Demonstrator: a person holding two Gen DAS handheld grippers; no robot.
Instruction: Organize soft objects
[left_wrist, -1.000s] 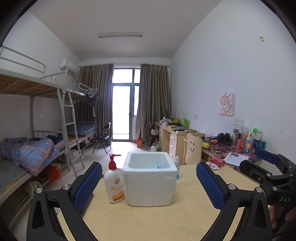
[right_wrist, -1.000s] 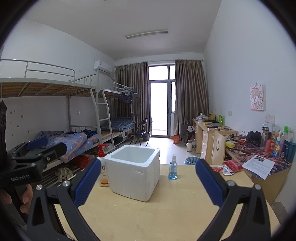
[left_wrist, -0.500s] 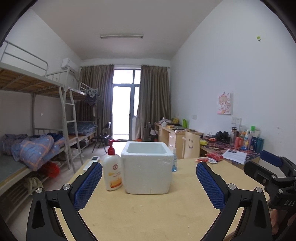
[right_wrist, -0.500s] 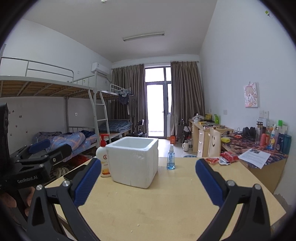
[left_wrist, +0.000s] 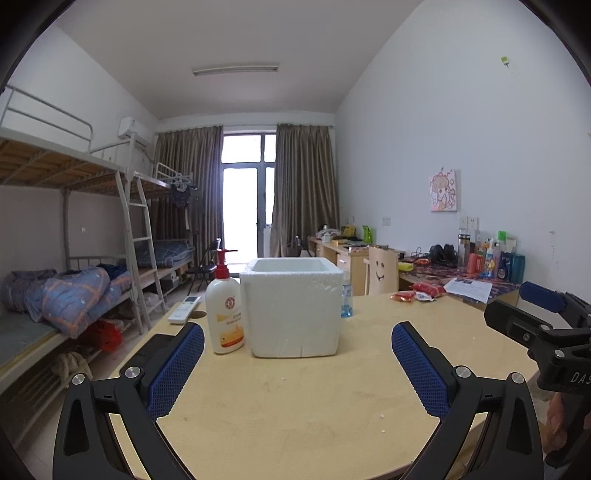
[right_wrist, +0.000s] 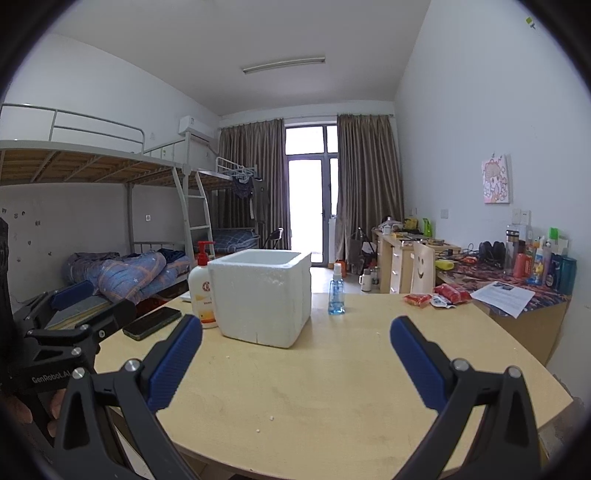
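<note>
A: Left wrist view first: what are the fingers (left_wrist: 177, 369) doing?
B: The left gripper (left_wrist: 297, 363) has its blue-padded fingers spread wide with nothing between them, hovering over the near part of the pale wooden desk (left_wrist: 295, 406). The right gripper (right_wrist: 295, 363) is the same in its own view: fingers (right_wrist: 417, 367) wide apart, empty, above bare desk.

A: And just beyond them?
B: A white foam box (left_wrist: 293, 306) stands upright, top open, around the middle of the desk. From this height its inside is hidden, so I cannot tell whether anything lies in it.

A: What sits beside it?
B: A lotion pump bottle (left_wrist: 224, 310) with a red pump stands right by its left wall; whether they touch I cannot tell. A small blue spray bottle (right_wrist: 337, 293) stands on the box's right, set a little apart in the right wrist view.

A: Any soft things to sort?
B: Red packets (right_wrist: 439, 295) lie near the desk's far right edge, well apart from the box. Whether they are soft I cannot say.

A: Anything else on the desk?
B: A dark phone (right_wrist: 152, 323) lies flat near the left edge, and a white remote (left_wrist: 184, 309) farther back on that side.
</note>
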